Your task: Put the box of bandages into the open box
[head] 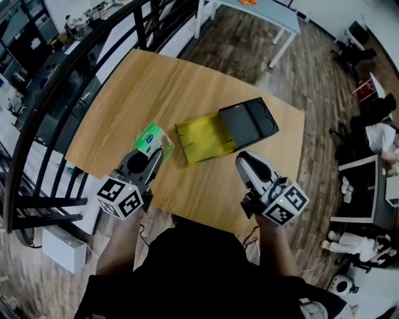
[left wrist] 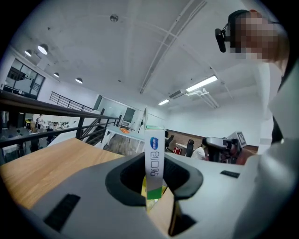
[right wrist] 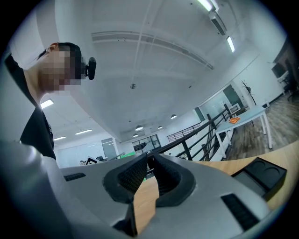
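Observation:
The green and white box of bandages (head: 152, 138) is at the table's left, clamped edge-on in my left gripper (head: 161, 149), which is shut on it. In the left gripper view the box (left wrist: 156, 149) stands upright as a narrow strip between the jaws of the left gripper (left wrist: 154, 175). The open box (head: 248, 121), black with a yellow flap (head: 204, 138) folded out, lies at the table's middle, right of the bandages. My right gripper (head: 245, 160) hovers near the front edge below the open box, shut and holding nothing. In its own view the right gripper (right wrist: 148, 163) has its jaw tips touching, with the open box (right wrist: 259, 175) to the right.
The wooden table (head: 156, 81) stands beside a black railing (head: 56, 81) on the left. A grey-blue table (head: 262, 12) stands beyond it. People sit at desks on the right (head: 380, 134). A white box (head: 62, 249) lies on the floor at lower left.

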